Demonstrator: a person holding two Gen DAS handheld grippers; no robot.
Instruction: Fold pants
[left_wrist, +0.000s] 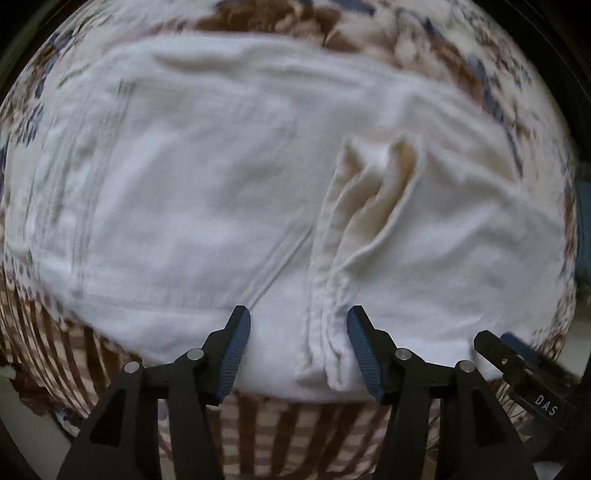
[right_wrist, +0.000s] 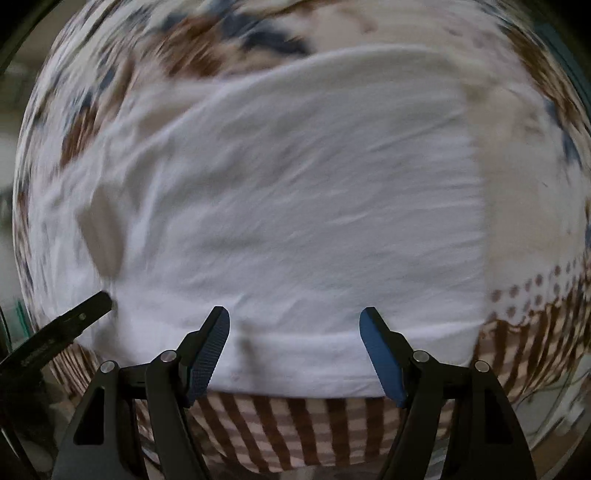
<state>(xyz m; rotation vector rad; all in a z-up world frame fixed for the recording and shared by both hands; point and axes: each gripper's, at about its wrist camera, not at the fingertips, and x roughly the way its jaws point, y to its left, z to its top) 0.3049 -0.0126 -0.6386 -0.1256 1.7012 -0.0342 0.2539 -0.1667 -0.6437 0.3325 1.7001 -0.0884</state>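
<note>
White pants (left_wrist: 207, 192) lie spread on a patterned cloth. In the left wrist view a bunched, cream-toned fold of the pants (left_wrist: 354, 221) runs from the middle down to the near edge. My left gripper (left_wrist: 298, 325) is open, its jaws standing either side of that fold's near end, not touching it. In the right wrist view the pants (right_wrist: 295, 206) show as a smooth white panel with a near hem. My right gripper (right_wrist: 294, 325) is open over that hem. The right gripper also shows at the lower right of the left wrist view (left_wrist: 517, 362).
The brown, blue and white patterned cloth (left_wrist: 295, 435) covers the surface under the pants and shows brown stripes (right_wrist: 295, 428) at the near edge. The left gripper's tip (right_wrist: 74, 317) enters the right wrist view at lower left. Both views are motion-blurred.
</note>
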